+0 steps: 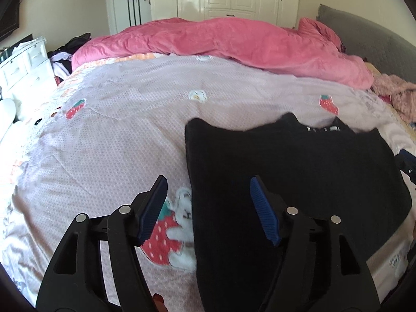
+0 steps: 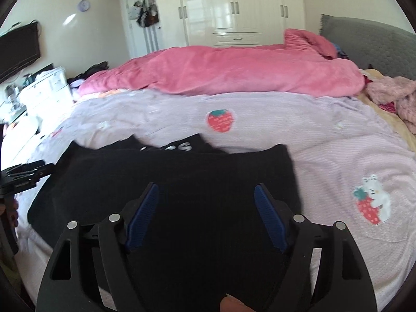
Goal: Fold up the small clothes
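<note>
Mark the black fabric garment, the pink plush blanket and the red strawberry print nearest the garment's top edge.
Black fabric garment (image 2: 166,182): right wrist view, centre of the flat dark panel.
Pink plush blanket (image 2: 221,70): right wrist view, middle of the bunched ridge.
Red strawberry print (image 2: 220,121): right wrist view, middle of the berry.

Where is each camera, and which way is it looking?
Left wrist: sits on the left gripper, looking across the bed at the black garment's left edge; its open fingers show.
Right wrist: sits on the right gripper, above the garment; open fingers and a fingertip show.
Both share the garment, pink blanket and wardrobe.
</note>
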### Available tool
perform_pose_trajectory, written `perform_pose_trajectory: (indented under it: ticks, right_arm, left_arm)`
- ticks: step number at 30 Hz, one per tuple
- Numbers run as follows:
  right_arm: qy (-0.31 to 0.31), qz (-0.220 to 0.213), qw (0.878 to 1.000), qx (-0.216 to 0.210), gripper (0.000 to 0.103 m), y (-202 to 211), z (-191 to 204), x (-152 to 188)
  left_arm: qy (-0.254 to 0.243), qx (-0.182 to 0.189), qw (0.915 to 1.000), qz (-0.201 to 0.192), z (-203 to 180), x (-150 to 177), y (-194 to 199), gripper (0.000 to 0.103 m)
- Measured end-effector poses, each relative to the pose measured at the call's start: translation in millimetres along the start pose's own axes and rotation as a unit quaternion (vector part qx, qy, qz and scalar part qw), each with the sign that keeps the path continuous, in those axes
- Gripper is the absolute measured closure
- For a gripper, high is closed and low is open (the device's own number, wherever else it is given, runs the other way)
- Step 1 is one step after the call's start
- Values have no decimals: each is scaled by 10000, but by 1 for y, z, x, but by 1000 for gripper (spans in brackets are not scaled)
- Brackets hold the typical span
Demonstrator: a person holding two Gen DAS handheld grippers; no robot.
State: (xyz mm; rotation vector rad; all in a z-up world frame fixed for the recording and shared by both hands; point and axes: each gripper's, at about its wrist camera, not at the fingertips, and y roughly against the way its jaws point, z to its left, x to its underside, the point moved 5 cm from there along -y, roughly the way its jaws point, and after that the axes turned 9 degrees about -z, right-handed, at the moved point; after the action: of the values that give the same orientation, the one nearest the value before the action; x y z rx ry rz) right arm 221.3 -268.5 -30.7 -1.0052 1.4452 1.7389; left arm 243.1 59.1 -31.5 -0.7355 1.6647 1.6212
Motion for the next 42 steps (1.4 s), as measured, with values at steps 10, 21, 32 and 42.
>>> perform_pose_trajectory:
  ticks: [10,21,32,42]
  right_arm:
    - [42,792,9968,95,23,-22,21,46]
    - [275,111,9980,-552,16,24,75,25]
    - [1290,207,9859,-1042,14,28,168,45]
    - [2059,365,9728,-998,14,16,216,61]
  left_arm:
    - [-58,-9,9993,357,-3,27,-8,44]
    - [175,159,9996,174,1,12,7,24]
    - [485,71,9988,-31,23,1,16,13]
    - [1044,56,9944,126,49,5,3,12]
